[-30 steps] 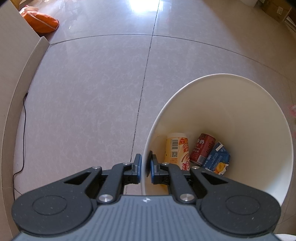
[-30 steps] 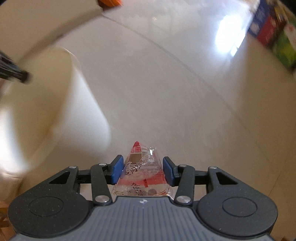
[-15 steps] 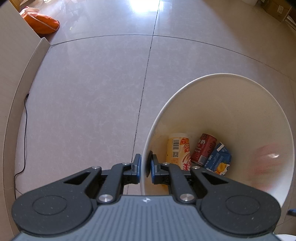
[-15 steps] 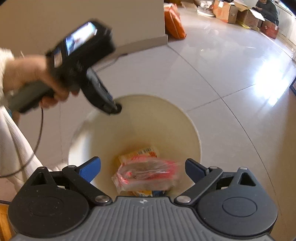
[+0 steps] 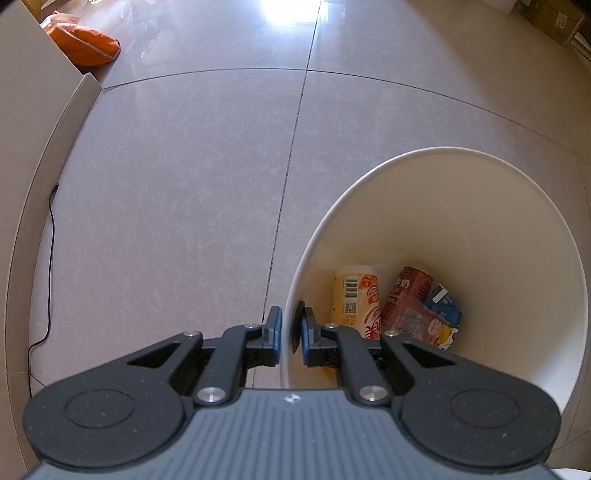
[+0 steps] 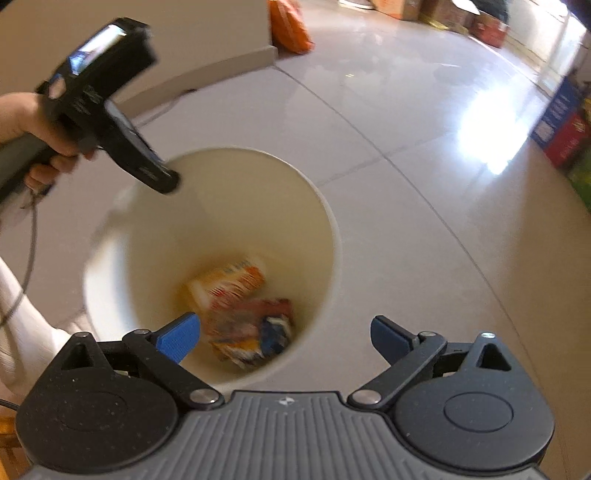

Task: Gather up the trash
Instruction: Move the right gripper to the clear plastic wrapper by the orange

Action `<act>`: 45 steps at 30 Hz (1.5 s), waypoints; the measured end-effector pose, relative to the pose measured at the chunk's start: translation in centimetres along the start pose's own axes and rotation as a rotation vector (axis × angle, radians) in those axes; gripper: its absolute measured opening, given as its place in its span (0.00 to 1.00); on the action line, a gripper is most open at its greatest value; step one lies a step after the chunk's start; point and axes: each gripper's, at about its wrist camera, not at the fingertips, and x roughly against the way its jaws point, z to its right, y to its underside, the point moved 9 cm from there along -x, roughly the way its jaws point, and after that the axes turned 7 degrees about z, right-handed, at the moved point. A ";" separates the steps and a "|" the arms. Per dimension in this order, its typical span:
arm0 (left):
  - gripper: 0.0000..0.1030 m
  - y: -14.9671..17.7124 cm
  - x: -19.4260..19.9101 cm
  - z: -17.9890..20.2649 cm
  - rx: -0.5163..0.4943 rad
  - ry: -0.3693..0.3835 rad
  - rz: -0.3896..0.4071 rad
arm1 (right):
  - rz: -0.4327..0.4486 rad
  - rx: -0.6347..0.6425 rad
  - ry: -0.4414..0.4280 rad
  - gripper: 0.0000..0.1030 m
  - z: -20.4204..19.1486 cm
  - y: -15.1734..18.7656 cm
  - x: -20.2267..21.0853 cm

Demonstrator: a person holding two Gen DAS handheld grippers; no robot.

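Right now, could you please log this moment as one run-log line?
left gripper: shut on bin rim | right gripper: open, empty, jaws just opened | clear wrapper: in bin | next: more trash

We take this for an indoor room used partly for storage. We see a glossy tiled floor (image 5: pixel 192 177) with sun glare, a plain wall (image 5: pixel 22 122) with a baseboard, cardboard boxes (image 6: pixel 406 7) along the far edge and an orange bag (image 5: pixel 83 48) by the wall.
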 end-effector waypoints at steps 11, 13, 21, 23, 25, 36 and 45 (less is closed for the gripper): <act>0.09 0.0 0.0 0.0 0.001 -0.001 0.000 | -0.101 -0.299 0.193 1.00 8.0 11.0 -2.1; 0.09 0.0 0.0 0.0 0.005 0.001 0.000 | -0.148 -0.340 0.218 1.00 8.9 13.7 -3.3; 0.09 -0.1 0.1 -0.3 0.014 0.005 -0.001 | -0.241 -0.515 0.277 0.99 11.5 22.9 -6.7; 0.09 0.0 0.1 -0.3 0.013 0.007 -0.001 | -0.240 -0.530 0.282 0.98 11.5 24.2 -7.2; 0.09 0.0 0.1 -0.3 0.017 0.008 -0.002 | -0.239 -0.541 0.274 0.96 11.4 25.1 -7.8; 0.09 -0.1 0.1 -0.1 0.010 0.004 -0.002 | -0.291 -0.545 0.223 0.81 10.5 28.0 -12.8; 0.09 -0.1 0.0 -0.1 0.009 0.004 -0.004 | -0.324 -0.517 0.219 0.38 10.9 28.9 -14.1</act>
